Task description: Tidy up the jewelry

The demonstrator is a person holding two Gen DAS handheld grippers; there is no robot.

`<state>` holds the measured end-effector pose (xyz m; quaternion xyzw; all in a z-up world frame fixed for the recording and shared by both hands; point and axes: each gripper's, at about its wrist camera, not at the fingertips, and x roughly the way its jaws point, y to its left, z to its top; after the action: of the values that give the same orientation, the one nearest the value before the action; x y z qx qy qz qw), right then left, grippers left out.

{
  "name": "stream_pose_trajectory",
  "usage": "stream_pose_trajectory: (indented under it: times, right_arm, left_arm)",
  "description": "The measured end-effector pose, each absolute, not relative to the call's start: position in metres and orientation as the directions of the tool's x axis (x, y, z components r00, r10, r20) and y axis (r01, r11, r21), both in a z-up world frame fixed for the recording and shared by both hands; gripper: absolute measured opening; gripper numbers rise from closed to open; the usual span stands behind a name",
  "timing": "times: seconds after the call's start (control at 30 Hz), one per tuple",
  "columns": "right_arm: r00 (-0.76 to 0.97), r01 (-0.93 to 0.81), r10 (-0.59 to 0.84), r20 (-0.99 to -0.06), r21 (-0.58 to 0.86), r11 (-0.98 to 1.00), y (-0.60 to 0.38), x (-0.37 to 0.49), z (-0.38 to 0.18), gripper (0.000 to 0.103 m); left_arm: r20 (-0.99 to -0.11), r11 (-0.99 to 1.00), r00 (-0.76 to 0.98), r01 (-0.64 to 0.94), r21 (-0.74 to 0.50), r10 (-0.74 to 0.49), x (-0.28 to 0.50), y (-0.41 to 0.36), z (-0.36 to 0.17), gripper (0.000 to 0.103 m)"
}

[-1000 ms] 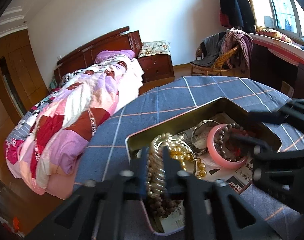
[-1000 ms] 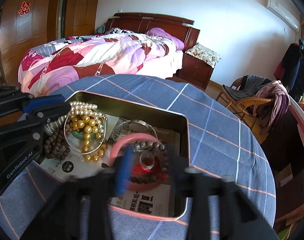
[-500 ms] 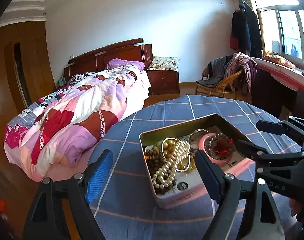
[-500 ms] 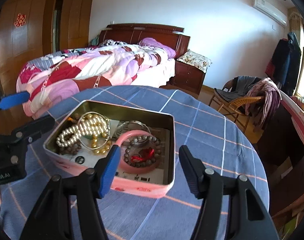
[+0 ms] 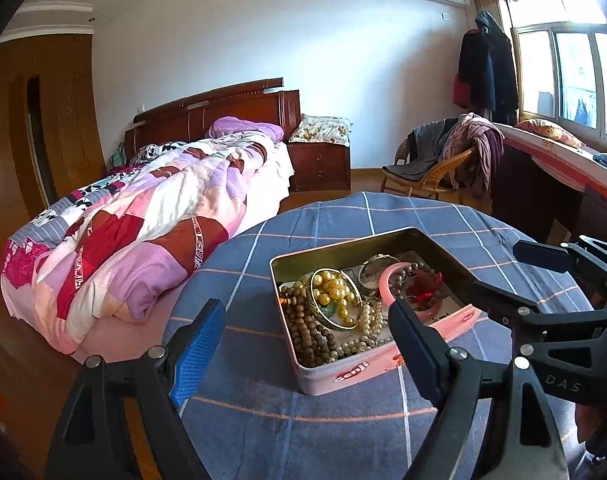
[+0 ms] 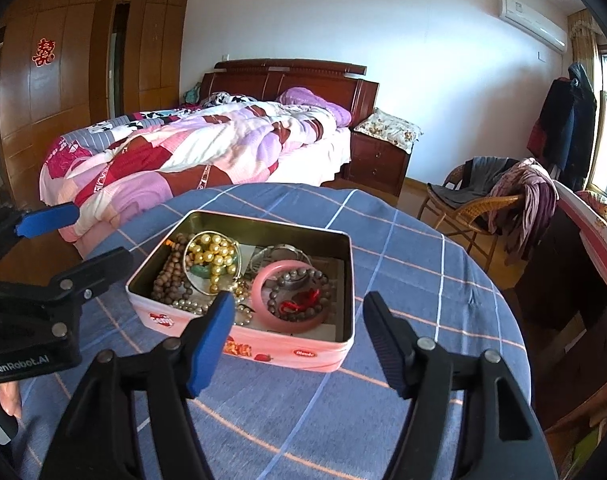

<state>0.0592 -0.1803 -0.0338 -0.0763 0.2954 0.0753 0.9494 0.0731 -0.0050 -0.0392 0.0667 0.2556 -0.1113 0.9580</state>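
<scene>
A pink tin box (image 5: 345,374) (image 6: 291,354) stands on the round table with the blue checked cloth (image 5: 303,432) (image 6: 415,280). It holds a gold bead bracelet (image 5: 333,290) (image 6: 213,256), brown wooden beads (image 5: 307,330) (image 6: 167,276), a pearl string (image 5: 369,330), a pink bangle (image 5: 385,284) (image 6: 263,304) and a dark bead bracelet with red thread (image 6: 303,300). My left gripper (image 5: 303,320) is open and empty, held back above the box's near side. My right gripper (image 6: 299,312) is open and empty, just short of the box.
A bed with a patchwork quilt (image 5: 143,232) (image 6: 191,152) lies beyond the table's left edge. A wicker chair with clothes (image 5: 443,164) (image 6: 495,196) and a desk (image 5: 551,184) stand on the right. A nightstand (image 6: 379,160) is by the bed.
Both grippers opened, let go of the jewelry in the box, and pulled back and up away from the box.
</scene>
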Motion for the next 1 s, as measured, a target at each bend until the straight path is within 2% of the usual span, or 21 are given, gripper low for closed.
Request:
stream_pose_trajectory:
  times: [1.0]
  right_arm:
    - [0.829, -0.163, 0.082, -0.553, -0.1, 0.982, -0.1826, 0.0495, -0.0313, 0.076]
  left_arm:
    - [-0.504, 0.965, 0.847, 0.246, 0.092, -0.168, 0.0634, -0.0075, -0.0385, 0.084]
